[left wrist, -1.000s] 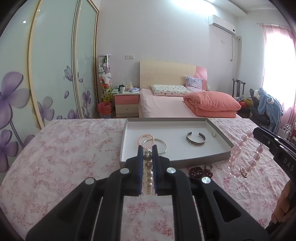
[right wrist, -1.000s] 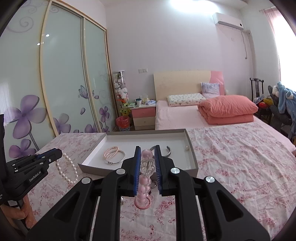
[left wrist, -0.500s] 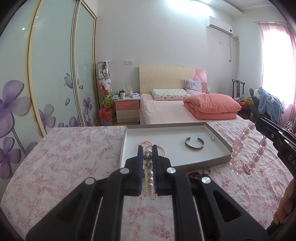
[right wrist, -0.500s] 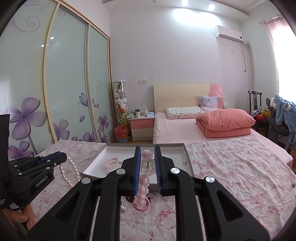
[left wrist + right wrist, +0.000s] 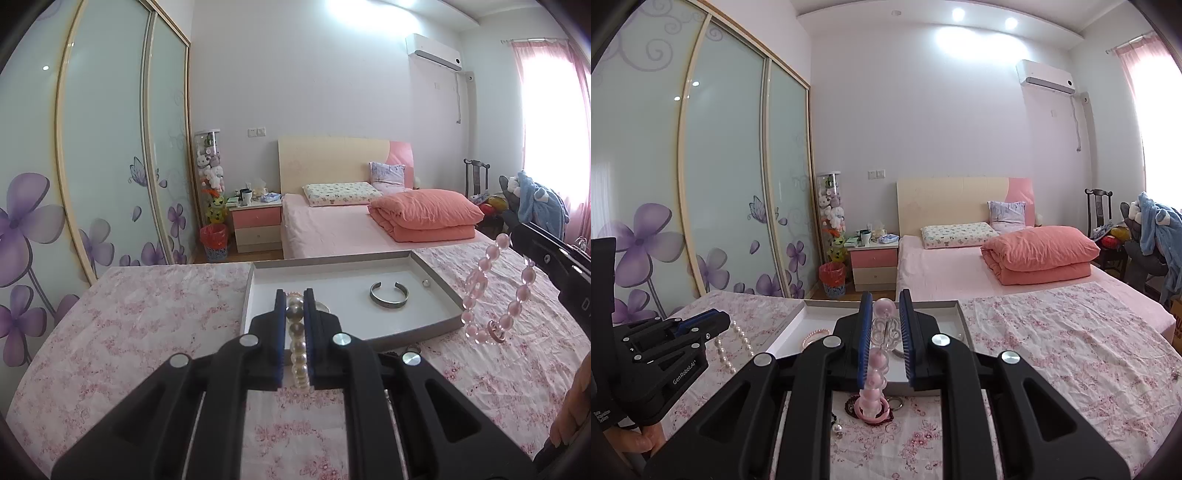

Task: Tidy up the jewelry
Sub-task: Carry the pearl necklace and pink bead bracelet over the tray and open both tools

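My left gripper (image 5: 294, 295) is shut on a white pearl bracelet (image 5: 297, 345), held above the floral cloth in front of the shallow white tray (image 5: 437, 282). My right gripper (image 5: 885, 301) is shut on a pink bead bracelet (image 5: 874, 371) that hangs down between its fingers; the bracelet also shows at the right of the left wrist view (image 5: 495, 291). The tray holds a silver cuff bangle (image 5: 389, 294), a small pearl (image 5: 425, 283) and a pink pearl bracelet (image 5: 812, 336). The left gripper shows in the right wrist view (image 5: 720, 319) with pearls (image 5: 733, 347) dangling.
On the cloth in front of the tray lie dark red beads (image 5: 849, 404), a small metal ring (image 5: 895, 402) and a loose pearl piece (image 5: 837, 428). Behind the table are a pink bed (image 5: 332, 229), a nightstand (image 5: 255, 221) and sliding wardrobe doors (image 5: 110, 147).
Both grippers have risen and tilted upward, so the tray sits lower in both views. Each bracelet stays gripped.
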Motion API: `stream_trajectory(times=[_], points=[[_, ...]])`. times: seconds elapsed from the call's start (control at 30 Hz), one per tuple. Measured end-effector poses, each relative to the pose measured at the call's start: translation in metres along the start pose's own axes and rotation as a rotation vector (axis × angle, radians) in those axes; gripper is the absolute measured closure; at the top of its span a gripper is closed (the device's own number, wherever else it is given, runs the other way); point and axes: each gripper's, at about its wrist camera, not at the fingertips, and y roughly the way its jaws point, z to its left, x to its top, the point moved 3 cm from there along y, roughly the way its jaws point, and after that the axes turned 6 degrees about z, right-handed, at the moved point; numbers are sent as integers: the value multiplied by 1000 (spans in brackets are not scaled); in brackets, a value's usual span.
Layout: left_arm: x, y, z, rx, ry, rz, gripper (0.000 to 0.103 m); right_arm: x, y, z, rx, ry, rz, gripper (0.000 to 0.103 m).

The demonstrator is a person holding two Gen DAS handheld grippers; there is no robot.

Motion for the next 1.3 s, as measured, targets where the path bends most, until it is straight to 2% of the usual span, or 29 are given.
stream_trajectory(times=[0.27, 0.43, 0.8, 1.13, 1.23, 1.3], points=[[12, 15, 3, -6, -11, 7, 93, 10, 13, 0, -10, -5, -15, 87], [27, 37, 6, -16, -30, 16, 93, 16, 39, -4, -21, 4, 5, 87], [44, 117, 3, -30, -50, 78, 93, 12, 114, -10, -27, 23, 91, 87], [45, 182, 2, -50, -59, 155, 93, 2, 169, -12, 20, 64, 190, 87], [46, 192, 6, -57, -81, 165, 90, 3, 169, -14, 24, 72, 189, 86], [48, 194, 9, -56, -93, 165, 83, 4, 164, -17, 13, 66, 182, 86]])
